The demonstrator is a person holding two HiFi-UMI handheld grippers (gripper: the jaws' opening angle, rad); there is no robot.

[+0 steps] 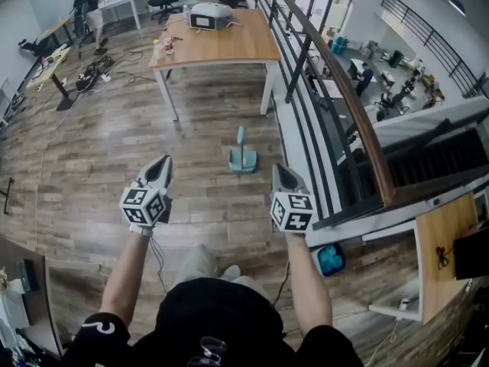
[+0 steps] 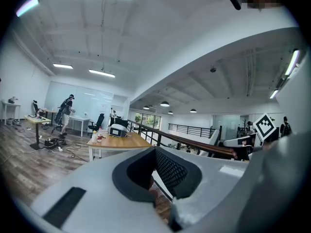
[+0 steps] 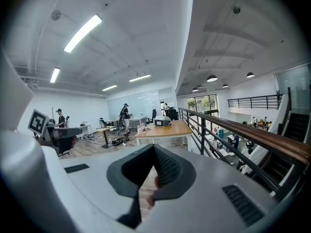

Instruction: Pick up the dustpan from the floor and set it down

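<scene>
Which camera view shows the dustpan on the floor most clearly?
The head view. There the dustpan lies in full view on the wooden floor, ahead of the left gripper and the right gripper. Neither gripper view shows it: each gripper's own body fills the lower part of the picture.

The dustpan stands on the floor, in front of the person. The left gripper is to its left and the right gripper is to its right. Both are nearer the person, and neither touches it. Behind the dustpan stands a table. On the table, a machine sits at the back and bottles sit by the left edge. A railing runs along the right side, past the table and the dustpan.
</scene>
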